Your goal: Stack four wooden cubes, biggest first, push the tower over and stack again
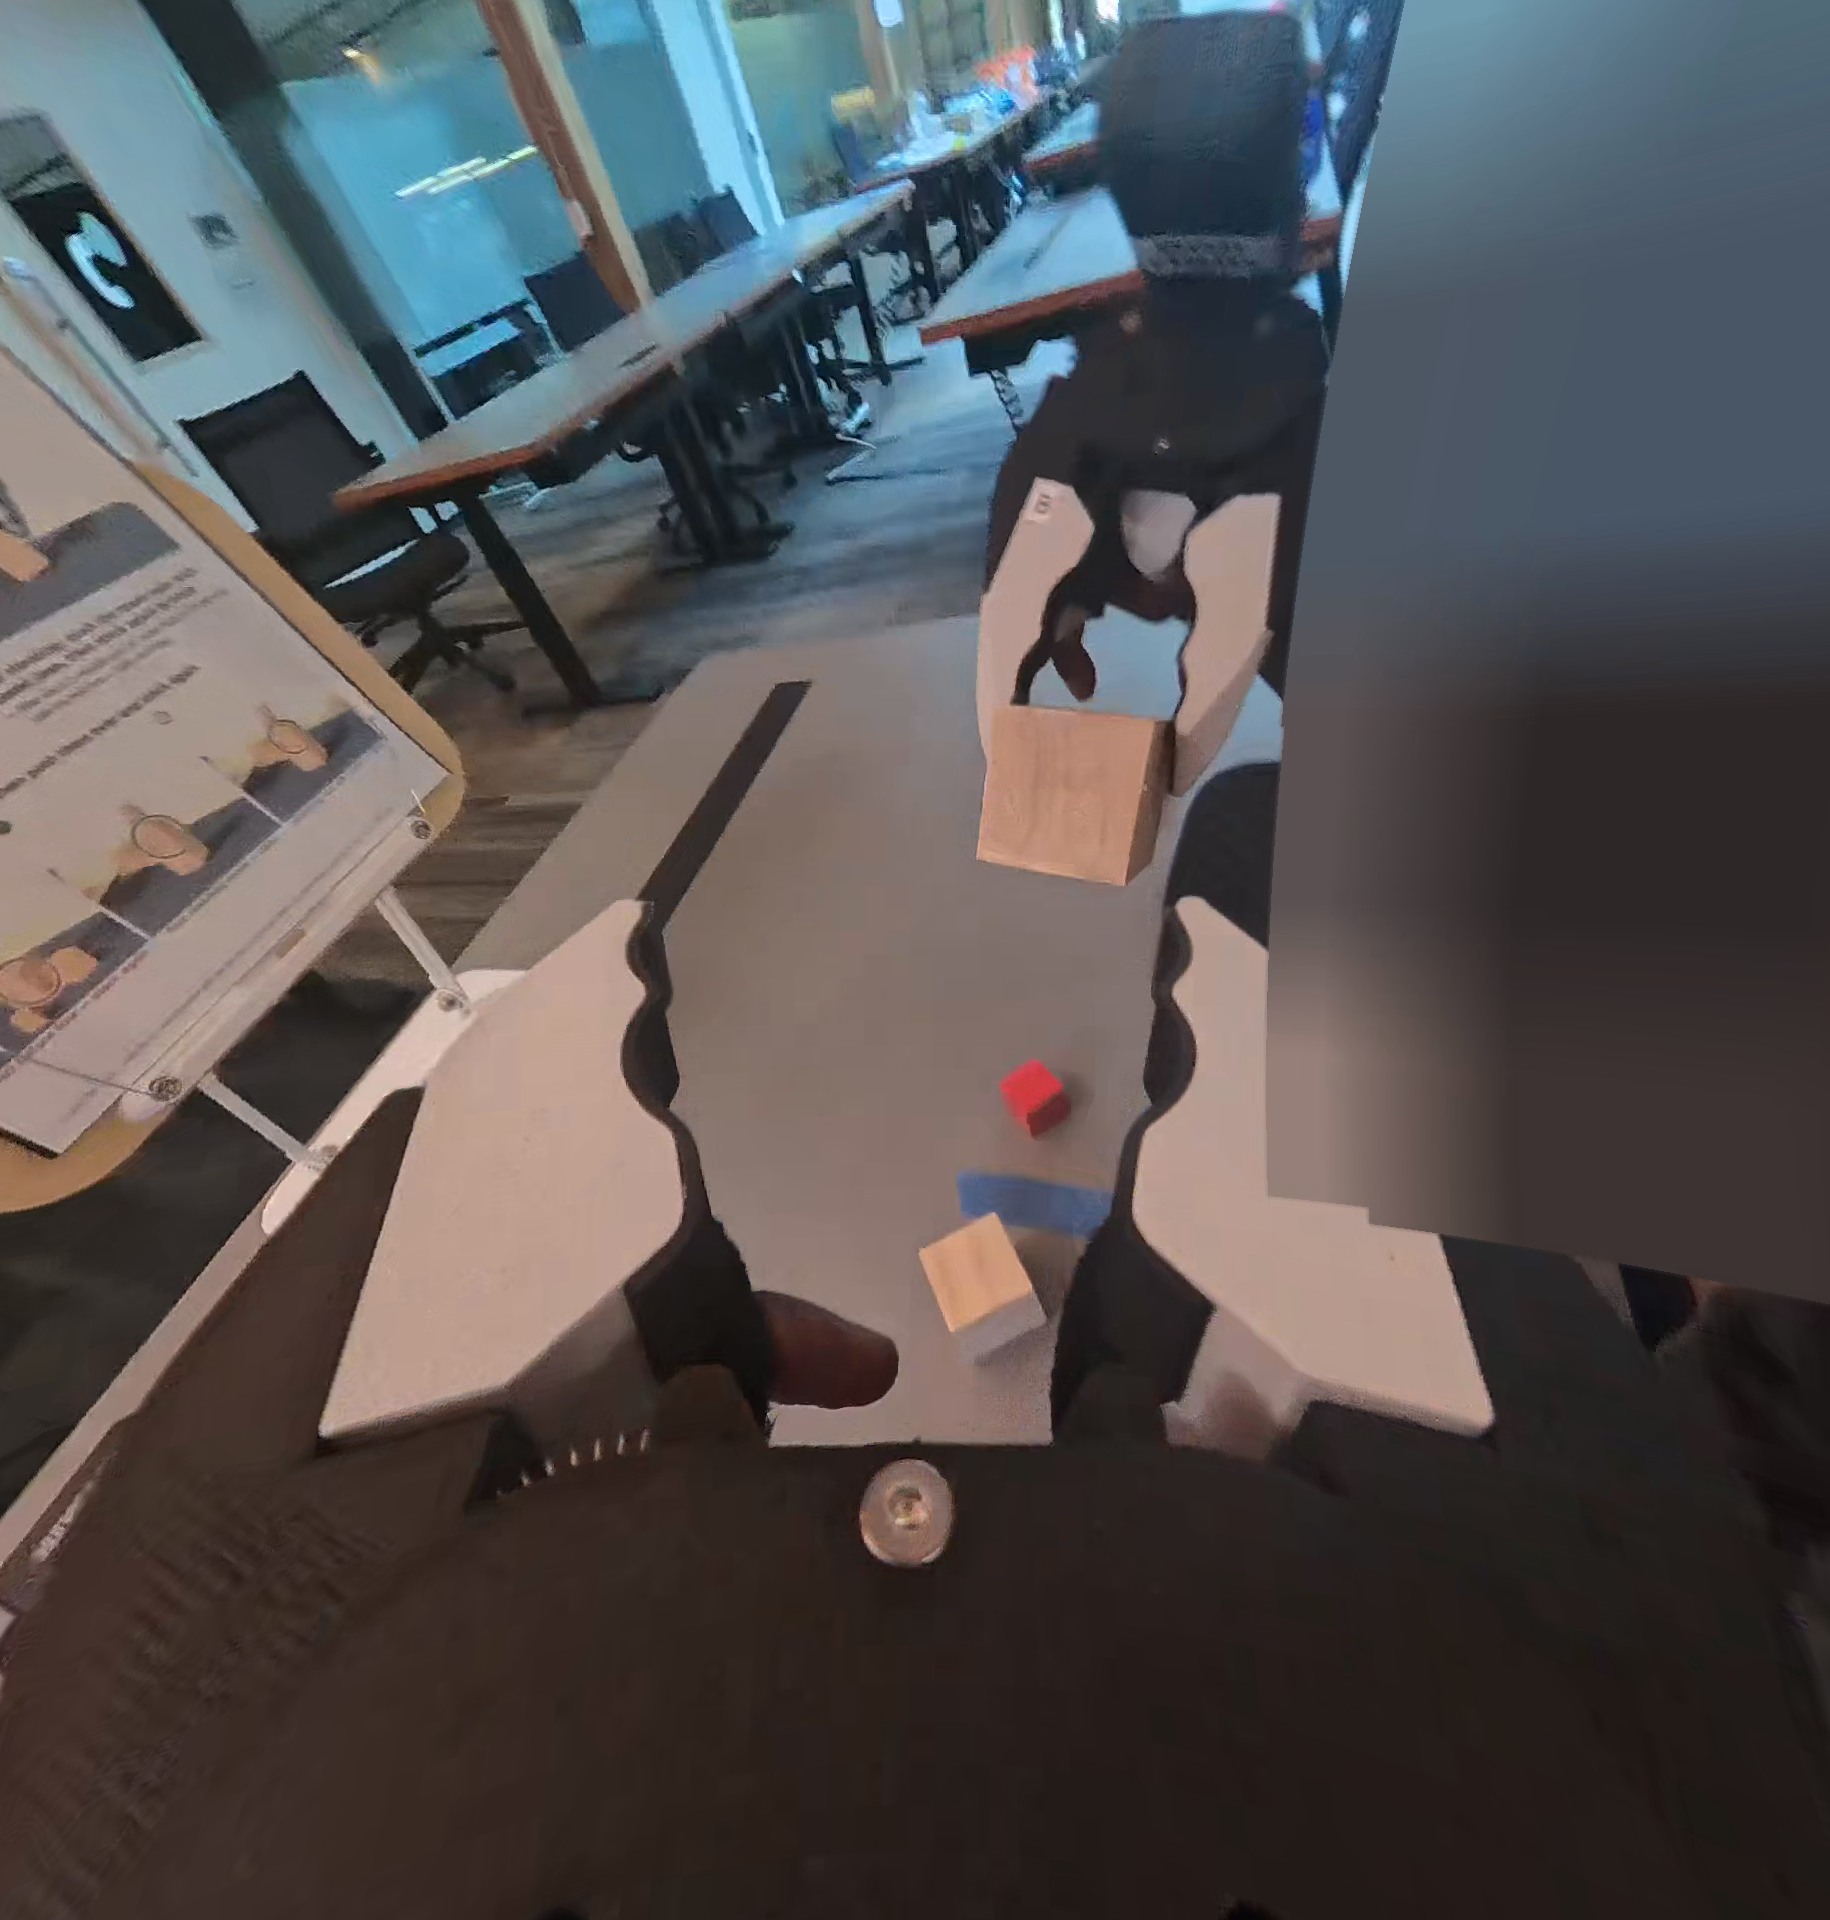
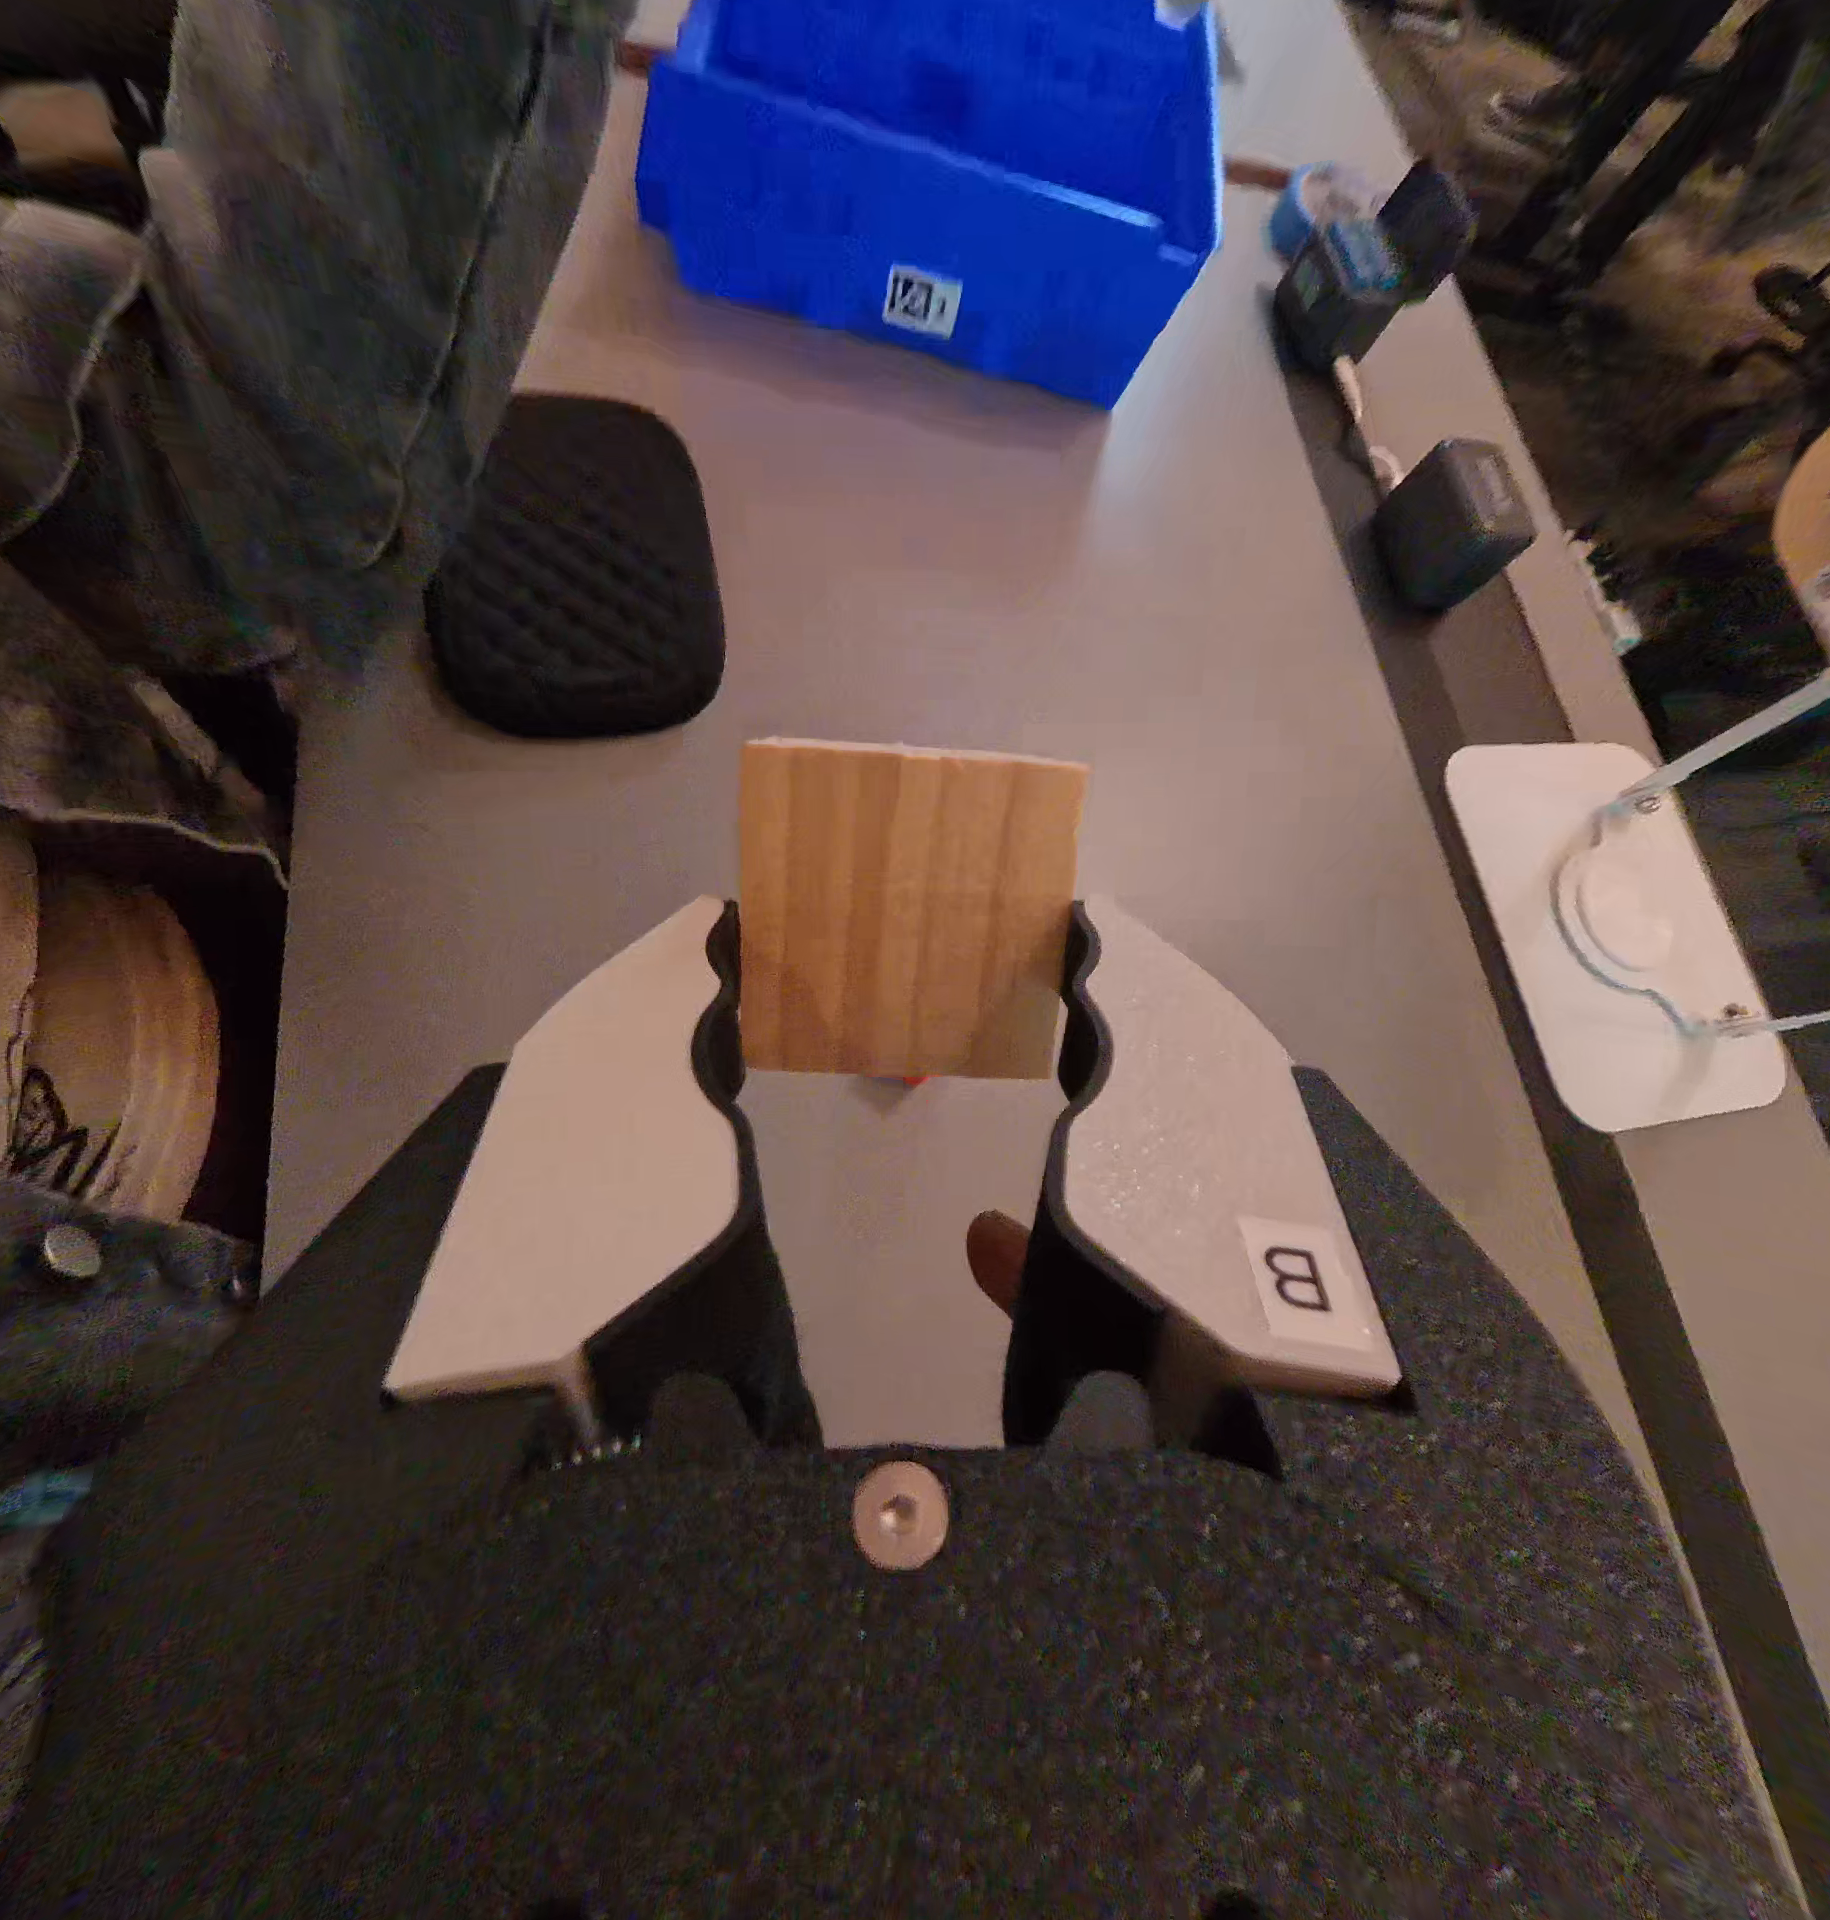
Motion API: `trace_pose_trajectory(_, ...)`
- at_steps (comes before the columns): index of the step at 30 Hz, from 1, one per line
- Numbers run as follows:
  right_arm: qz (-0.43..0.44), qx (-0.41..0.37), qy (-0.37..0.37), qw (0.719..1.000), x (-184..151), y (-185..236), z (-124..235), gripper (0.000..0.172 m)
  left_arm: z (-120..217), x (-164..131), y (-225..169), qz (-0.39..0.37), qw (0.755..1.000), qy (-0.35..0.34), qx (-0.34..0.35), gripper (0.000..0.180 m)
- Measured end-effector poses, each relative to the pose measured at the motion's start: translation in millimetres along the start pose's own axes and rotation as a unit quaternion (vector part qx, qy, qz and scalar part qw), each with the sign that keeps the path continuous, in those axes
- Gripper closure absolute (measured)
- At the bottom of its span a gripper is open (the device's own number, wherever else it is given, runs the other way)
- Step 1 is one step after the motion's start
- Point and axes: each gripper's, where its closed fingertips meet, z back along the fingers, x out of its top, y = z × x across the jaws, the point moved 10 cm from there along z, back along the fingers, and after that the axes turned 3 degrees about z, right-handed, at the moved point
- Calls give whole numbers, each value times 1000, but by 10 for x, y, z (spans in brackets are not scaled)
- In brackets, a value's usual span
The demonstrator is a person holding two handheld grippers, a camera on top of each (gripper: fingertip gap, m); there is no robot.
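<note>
Grey table (image 2: 1150, 623): the long right edge runs beside a dark strip; the middle of the top is bare between a black quilted pad (image 2: 578, 566) near the left edge and a blue bin (image 2: 921, 197) at the far end. A white stand base (image 2: 1607, 935) sits at the right edge.

Large wooden cube (image 2: 900, 914): pale, with straight vertical grain; raised clear of the table top, pinched by the right gripper (image 2: 900, 935), black pads pressed on both side faces.

Left gripper (image 1: 906, 935): fingers spread wide, nothing between them, above the table.

Small red cube (image 1: 1033, 1096): on the table, apart from the rest. A smaller pale wooden cube (image 1: 982, 1299) lies just beside a strip of blue tape (image 1: 1030, 1203).

Obscured: only a red sliver shows beneath the held cube in the right wrist view. A fourth cube cannot be made out. A blurred patch covers the right of the left wrist view.
</note>
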Motion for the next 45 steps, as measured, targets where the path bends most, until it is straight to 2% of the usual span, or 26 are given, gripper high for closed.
trace_pose_trajectory(4, 3, 43, 87, 995, -232, 153, -281, 112, 40, -228, -44, -19, 1000, 10, 2, 91)
trace_pose_trajectory(7, -9, 62, 130, 990, -499, 305, -526, 112, 63, -189, 43, 16, 1000, -7, 24, 91)
trace_pose_trajectory(10, -8, 79, 168, 983, -696, 459, -726, 112, 1, -190, 20, -6, 1000, 7, 22, 91)
trace_pose_trajectory(17, 2, 114, 175, 978, -884, 572, -1015, 112, -52, -206, 18, -18, 1000, 17, 9, 92)
trace_pose_trajectory(27, 39, 143, 157, 976, -958, 568, -1078, 112, 14, -198, -8, -23, 1000, 3, 7, 92)
trace_pose_trajectory(28, 35, 145, 161, 976, -954, 570, -1076, 111, 9, -200, -5, -23, 1000, 4, 7, 92)
trace_pose_trajectory(30, 27, 146, 169, 974, -919, 563, -1055, 96, 5, -206, 2, -21, 1000, 6, 8, 92)
trace_pose_trajectory(37, 48, 137, 86, 986, -595, 308, -897, 88, 23, -218, -1, -20, 1000, 6, 5, 92)
trace_pose_trajectory(41, 53, 143, 42, 987, -576, 171, -889, 89, 28, -227, 7, -17, 1000, 8, 6, 92)
trace_pose_trajectory(43, 50, 134, -1, 990, -618, 108, -882, 88, 21, -242, 22, -10, 1000, 15, 9, 92)
trace_pose_trajectory(45, 32, 111, -83, 990, -701, 9, -869, 84, 2, -265, 48, -1, 999, 32, 21, 92)
